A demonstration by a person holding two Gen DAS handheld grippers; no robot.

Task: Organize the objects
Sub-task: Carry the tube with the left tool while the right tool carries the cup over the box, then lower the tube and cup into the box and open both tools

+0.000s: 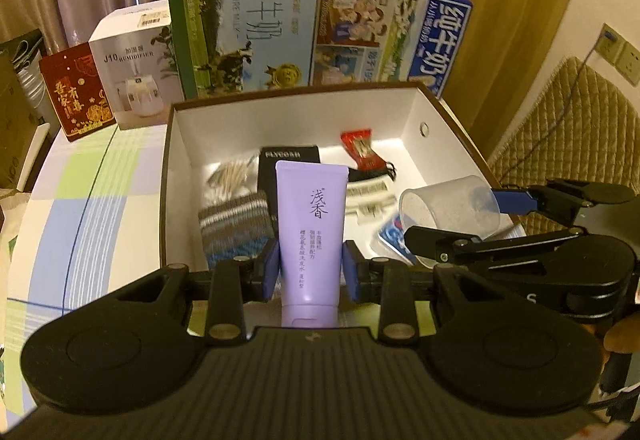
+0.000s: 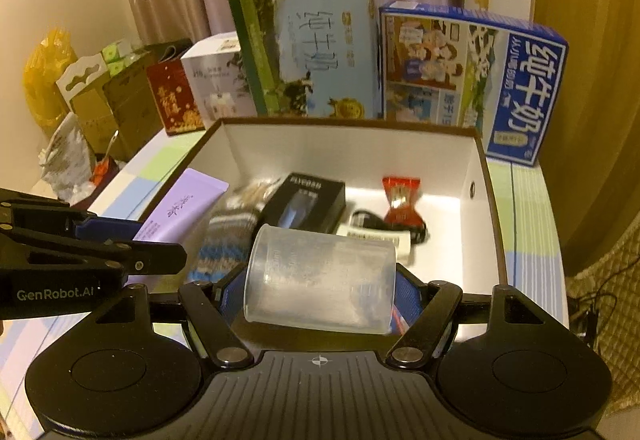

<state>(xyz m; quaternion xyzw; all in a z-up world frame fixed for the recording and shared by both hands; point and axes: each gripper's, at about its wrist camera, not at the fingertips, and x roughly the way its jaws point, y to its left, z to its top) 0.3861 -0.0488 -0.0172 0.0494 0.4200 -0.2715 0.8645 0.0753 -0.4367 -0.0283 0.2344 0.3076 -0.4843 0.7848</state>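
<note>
A lilac tube (image 1: 310, 224) stands upright with my left gripper (image 1: 311, 268) shut on its lower part, above the near edge of the open white box (image 1: 300, 115). My right gripper (image 2: 320, 286) is shut on a clear plastic cup (image 2: 320, 280) lying sideways over the box's near right corner. The left wrist view shows that cup (image 1: 448, 207) and the right gripper (image 1: 468, 217) at the right. The right wrist view shows the left gripper (image 2: 148, 240) and tube (image 2: 180, 207) at the left. In the box (image 2: 476, 175) lie a striped knit piece (image 1: 236, 224), a black carton (image 1: 288, 159), cotton swabs (image 1: 232, 175) and a red candy (image 1: 362, 149).
Behind the box stand two milk cartons (image 1: 248, 19) (image 1: 392, 35), a white humidifier box (image 1: 136, 63) and a red box (image 1: 76, 91) on a checked tablecloth (image 1: 92, 179). A quilted chair (image 1: 568, 131) stands at the right. Bags and cardboard boxes (image 2: 104, 99) are beyond the table's left edge.
</note>
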